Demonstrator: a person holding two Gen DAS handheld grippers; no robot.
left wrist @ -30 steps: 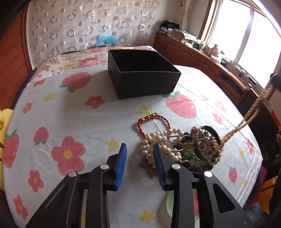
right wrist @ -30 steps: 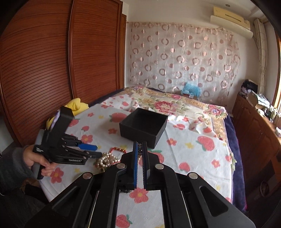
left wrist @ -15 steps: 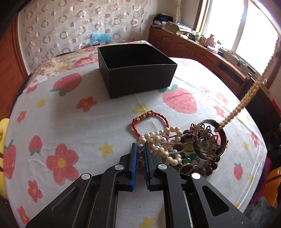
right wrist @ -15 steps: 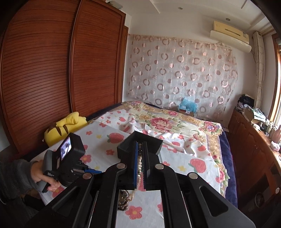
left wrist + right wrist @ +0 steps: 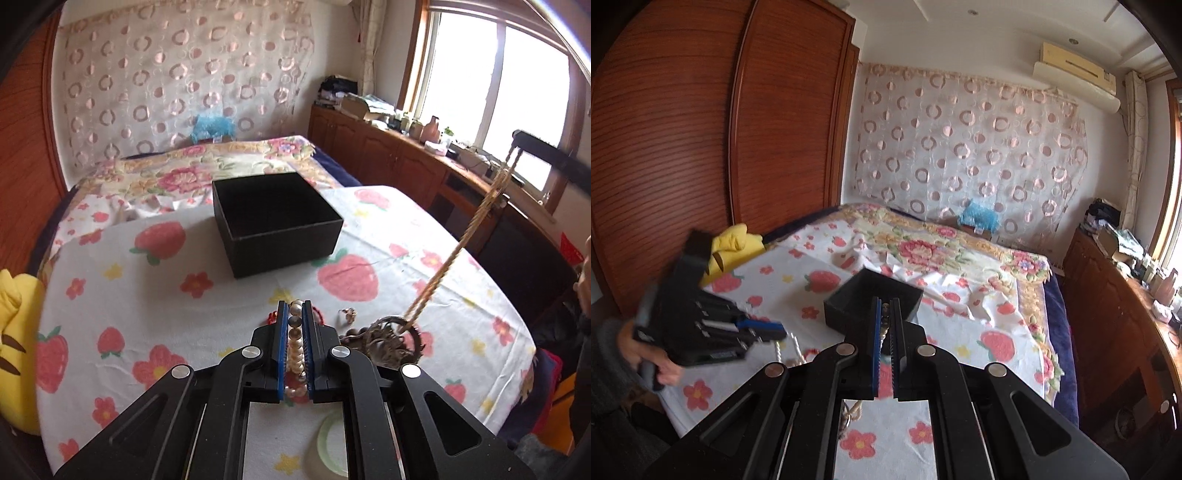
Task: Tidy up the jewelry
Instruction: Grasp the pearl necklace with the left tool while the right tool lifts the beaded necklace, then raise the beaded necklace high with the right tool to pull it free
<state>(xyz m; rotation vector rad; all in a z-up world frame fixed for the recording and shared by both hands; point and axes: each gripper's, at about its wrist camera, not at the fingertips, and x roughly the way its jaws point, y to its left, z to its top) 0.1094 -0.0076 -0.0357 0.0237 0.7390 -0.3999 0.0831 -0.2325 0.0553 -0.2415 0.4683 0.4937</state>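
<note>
My left gripper [image 5: 295, 310] is shut on a white pearl necklace [image 5: 295, 343] and holds it above the strawberry-print cloth [image 5: 147, 306]. An open black box [image 5: 275, 218] stands just beyond. My right gripper [image 5: 885, 306] is shut on a gold bead necklace [image 5: 454, 258], which runs taut down to a dark tangle of bracelets [image 5: 388, 339] on the cloth. The right gripper's black body [image 5: 546, 157] shows high at the right in the left wrist view. The left gripper [image 5: 764, 330] shows low at the left in the right wrist view, the box [image 5: 871, 299] behind my fingers.
A red cord bracelet [image 5: 273, 316] and a small ornament [image 5: 347, 314] lie by the tangle. A pale green bangle [image 5: 328, 446] lies near the front edge. A yellow plush toy [image 5: 14, 332] sits at the left. A wooden cabinet [image 5: 388, 155] runs under the window.
My left gripper shut on the pearl necklace and lifted it off the cloth. My right gripper rose higher, pulling the gold necklace taut out of the pile.
</note>
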